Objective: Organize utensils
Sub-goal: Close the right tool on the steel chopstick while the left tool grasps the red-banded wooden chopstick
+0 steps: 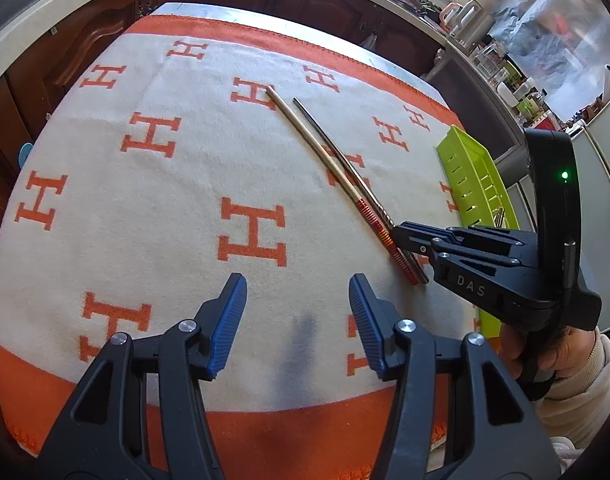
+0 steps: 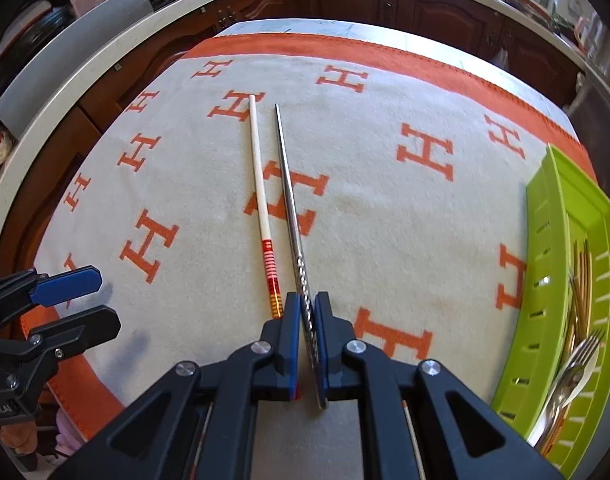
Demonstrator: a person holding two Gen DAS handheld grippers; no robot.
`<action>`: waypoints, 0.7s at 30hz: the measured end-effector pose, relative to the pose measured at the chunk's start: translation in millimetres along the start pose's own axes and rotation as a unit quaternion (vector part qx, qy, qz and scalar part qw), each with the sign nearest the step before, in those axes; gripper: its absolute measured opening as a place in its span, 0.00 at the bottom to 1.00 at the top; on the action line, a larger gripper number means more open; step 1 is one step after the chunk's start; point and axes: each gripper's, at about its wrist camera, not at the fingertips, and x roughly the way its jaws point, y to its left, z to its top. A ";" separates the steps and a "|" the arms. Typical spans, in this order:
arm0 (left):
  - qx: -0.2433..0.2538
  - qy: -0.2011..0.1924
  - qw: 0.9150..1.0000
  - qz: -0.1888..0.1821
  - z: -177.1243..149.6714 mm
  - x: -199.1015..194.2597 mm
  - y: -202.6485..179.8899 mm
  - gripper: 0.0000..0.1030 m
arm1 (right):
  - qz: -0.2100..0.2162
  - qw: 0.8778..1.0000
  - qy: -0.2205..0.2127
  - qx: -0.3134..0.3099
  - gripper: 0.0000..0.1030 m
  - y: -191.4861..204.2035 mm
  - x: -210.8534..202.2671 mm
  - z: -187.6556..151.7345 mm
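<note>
Right tongs [image 2: 305,320] clamped on steel chopstick's [image 2: 287,184] twisted end, centre frame, likely to carry it to green tray [image 2: 545,264] at right edge. Wooden chopstick [image 2: 257,172] lies alongside on blanketed surface [image 2: 385,168]. Left tongs [image 1: 297,320] apart, empty, hovering.

Ahead of my left fingers [image 1: 243,300] the cream blanket with orange H letters [image 1: 177,184] lies bare over the bench, wide room to pass. To my right, two long chopsticks, one pale wood with red bands [image 2: 261,200], one steel [image 2: 289,200], cross the middle. The lime-green slotted plastic tray [image 2: 545,280] of forks blocks the right edge.
</note>
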 end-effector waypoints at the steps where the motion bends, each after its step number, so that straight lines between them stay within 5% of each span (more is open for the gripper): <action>1: 0.000 0.001 1.000 0.000 0.4 1.1 -0.1 0.49 | -0.002 1.000 0.000 -0.005 0.08 1.8 0.7 1.3; 8: 0.001 0.003 1.000 0.005 3.5 6.5 -4.3 0.49 | -0.010 1.000 0.001 -0.023 0.07 6.7 2.4 3.1; 21: -0.001 -0.008 1.000 0.020 34.4 12.8 -20.9 0.49 | 0.056 0.994 -0.025 0.085 0.05 -6.9 -14.8 -23.5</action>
